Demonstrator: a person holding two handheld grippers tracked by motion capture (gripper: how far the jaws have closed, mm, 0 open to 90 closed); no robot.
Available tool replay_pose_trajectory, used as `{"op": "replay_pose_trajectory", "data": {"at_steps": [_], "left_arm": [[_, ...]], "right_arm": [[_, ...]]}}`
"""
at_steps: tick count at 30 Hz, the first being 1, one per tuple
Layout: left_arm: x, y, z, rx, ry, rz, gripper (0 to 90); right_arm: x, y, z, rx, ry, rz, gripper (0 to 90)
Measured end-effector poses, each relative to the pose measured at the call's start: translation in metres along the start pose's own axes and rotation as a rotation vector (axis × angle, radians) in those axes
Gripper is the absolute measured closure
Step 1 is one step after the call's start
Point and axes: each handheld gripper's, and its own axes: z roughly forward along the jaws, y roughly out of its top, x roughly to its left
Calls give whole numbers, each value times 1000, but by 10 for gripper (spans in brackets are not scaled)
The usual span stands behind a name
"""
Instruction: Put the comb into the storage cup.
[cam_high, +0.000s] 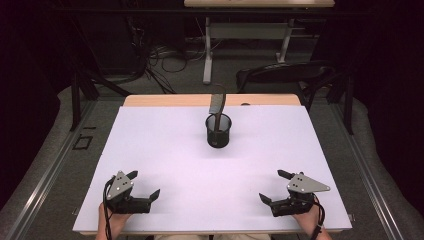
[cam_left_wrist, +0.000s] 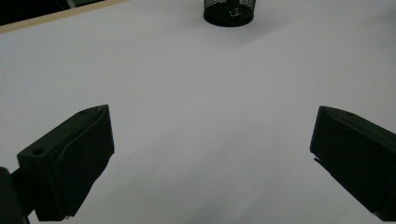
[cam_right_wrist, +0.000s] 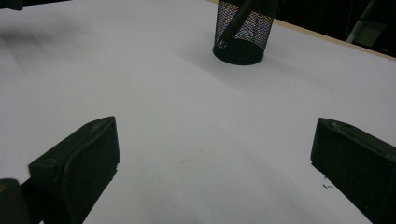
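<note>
Worktop (cam_high: 165, 150): rectangular, covered by a plain white sheet; a strip of bare light wood shows along the far edge. No writing, label or brand mark can be read on it.

Mesh cup (cam_high: 218, 130): black wire-mesh cylinder, upright, standing near the middle of the far edge, a little in from the wood strip. In the left gripper view its base (cam_left_wrist: 229, 11) sits at the top of the picture; in the right gripper view the cup (cam_right_wrist: 243, 35) shows most of its wall. No lettering legible on it.

Dark tool (cam_high: 217, 107): a long item with a flat greyish upper end, standing in the mesh cup and leaning toward the far edge, rising above the rim. Its lower shaft (cam_right_wrist: 236, 21) shows through the mesh in the right gripper view. What kind of tool it is cannot be told.

Left claw (cam_high: 145, 184): held in a hand near the near-left corner, low over the worktop, jaws spread wide apart with nothing between them (left gripper view (cam_left_wrist: 210, 154)). Grey three-cornered plate on top; no marking readable.

Right claw (cam_high: 272, 186): held in a hand near the near-right corner, jaws likewise spread wide with bare sheet between (right gripper view (cam_right_wrist: 215, 161)). Well apart from the mesh cup.

Floor behind the worktop: loose cables, desk legs.
</note>
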Motion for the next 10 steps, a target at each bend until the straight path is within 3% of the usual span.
{"op": "replay_pose_trajectory", "data": {"at_steps": [10], "left_arm": [[3, 1, 2, 22, 13, 23, 0]], "right_arm": [[0, -1, 0, -3, 0, -3, 6]]}}
